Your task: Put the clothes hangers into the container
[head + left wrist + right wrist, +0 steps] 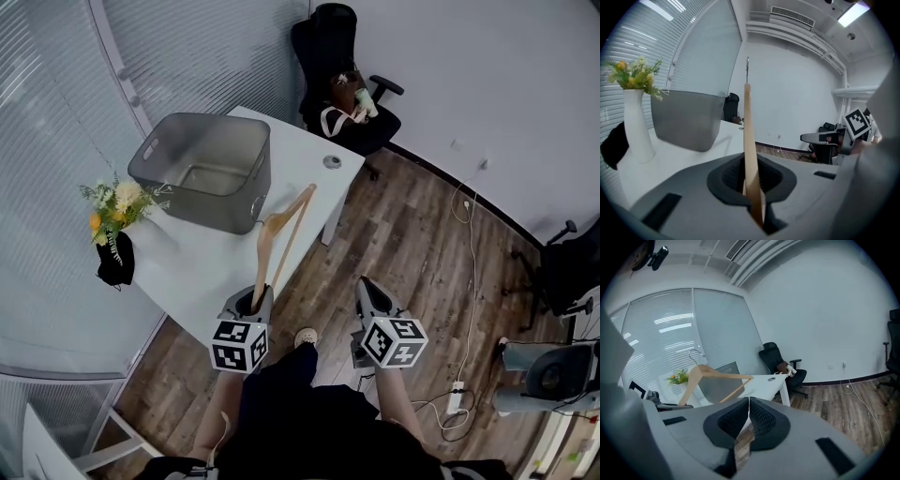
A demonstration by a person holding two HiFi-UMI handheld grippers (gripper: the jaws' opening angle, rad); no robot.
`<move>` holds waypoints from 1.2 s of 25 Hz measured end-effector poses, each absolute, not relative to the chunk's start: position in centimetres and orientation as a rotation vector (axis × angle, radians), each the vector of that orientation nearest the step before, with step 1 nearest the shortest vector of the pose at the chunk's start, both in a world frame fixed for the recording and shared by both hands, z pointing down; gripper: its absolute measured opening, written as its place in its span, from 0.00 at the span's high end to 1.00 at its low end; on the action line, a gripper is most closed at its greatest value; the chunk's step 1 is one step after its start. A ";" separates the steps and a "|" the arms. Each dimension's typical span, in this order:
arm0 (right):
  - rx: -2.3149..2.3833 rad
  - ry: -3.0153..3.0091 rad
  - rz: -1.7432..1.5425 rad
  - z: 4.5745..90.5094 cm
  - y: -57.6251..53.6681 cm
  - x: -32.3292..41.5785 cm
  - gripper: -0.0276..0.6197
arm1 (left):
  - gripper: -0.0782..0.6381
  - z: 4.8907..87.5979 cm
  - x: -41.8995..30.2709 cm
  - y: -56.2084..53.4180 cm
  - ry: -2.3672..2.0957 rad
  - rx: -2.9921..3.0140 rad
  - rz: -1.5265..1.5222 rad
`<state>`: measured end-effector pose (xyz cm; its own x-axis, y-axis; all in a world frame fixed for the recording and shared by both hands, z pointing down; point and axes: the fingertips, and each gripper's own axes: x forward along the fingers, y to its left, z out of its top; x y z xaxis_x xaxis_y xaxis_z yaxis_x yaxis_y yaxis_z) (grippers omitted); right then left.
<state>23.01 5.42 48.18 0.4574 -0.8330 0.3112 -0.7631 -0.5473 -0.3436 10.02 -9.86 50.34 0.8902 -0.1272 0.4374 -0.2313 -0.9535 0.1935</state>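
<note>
1. The person's left gripper (255, 298) has its fingers (727, 180) clamped on a wooden hanger (263, 253).
2. The hanger is up in the air over the near edge of the white worktop (300, 155). It is thin and light brown, and it has a metal hook (747, 65) at the top.
3. In the head view, the far end of the hanger reaches to just beside the gray container (216, 208). The hanger is not inside it.
4. The container is a gray tub with a handle hole in its end. It sits on the worktop with its open side up.
5. The right gripper (367, 286) is over the wood floor (412, 234), off to the side of the worktop. Its fingers (733, 420) are pressed together with nothing between them.
6. Each gripper has a cube with black and white square patterns on it. That is the only print that shows.
7. A white vase of yellow and white flowers (117, 208) stands at the left end of the worktop, and a black thing (114, 264) lies next to it.
8. A black office chair (333, 56) with a bag on its seat stands past the far end of the worktop.
</note>
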 end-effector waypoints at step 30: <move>-2.524 1.475 -0.695 49.0 -1.5 34.2 0.91 | 0.85 51.3 21.5 -14.6 -0.223 2.835 0.621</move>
